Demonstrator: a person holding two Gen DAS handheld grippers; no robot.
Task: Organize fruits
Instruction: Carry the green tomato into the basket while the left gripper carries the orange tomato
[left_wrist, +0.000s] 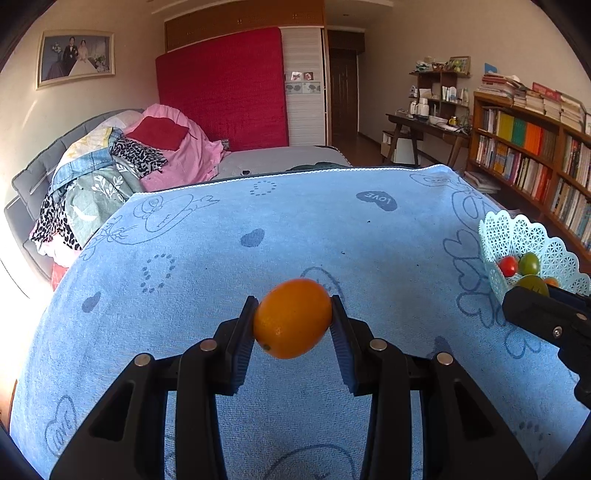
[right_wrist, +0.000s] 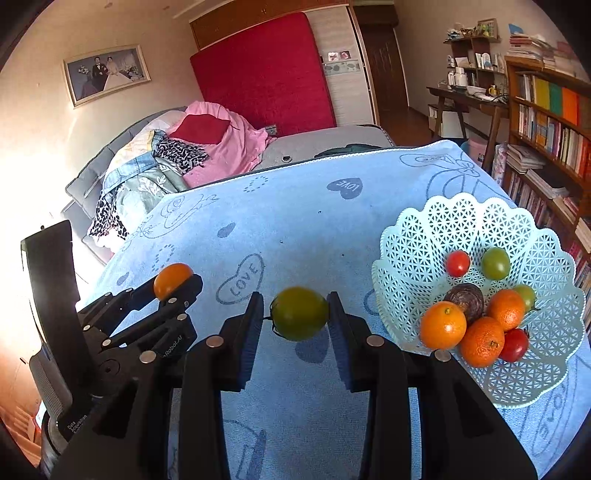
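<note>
My left gripper (left_wrist: 293, 319) is shut on an orange kumquat (left_wrist: 292, 318) and holds it above the blue towel (left_wrist: 258, 229). It also shows in the right wrist view (right_wrist: 173, 282) at the left. My right gripper (right_wrist: 297, 314) is shut on a green tomato (right_wrist: 300, 313), lifted above the towel, its shadow below. The pale green lattice basket (right_wrist: 436, 229) stands at the right and holds red tomatoes (right_wrist: 457, 263), green tomatoes (right_wrist: 495, 263), oranges (right_wrist: 442, 325) and a dark fruit (right_wrist: 466, 297). The basket (left_wrist: 517, 236) shows at the right edge of the left wrist view.
The towel covers a table; its far edge (left_wrist: 295, 173) drops off toward a bed with piled clothes (left_wrist: 122, 166). A bookshelf (left_wrist: 535, 155) and a desk (left_wrist: 424, 129) stand to the right. The right gripper's body (left_wrist: 546, 325) is at the left view's right edge.
</note>
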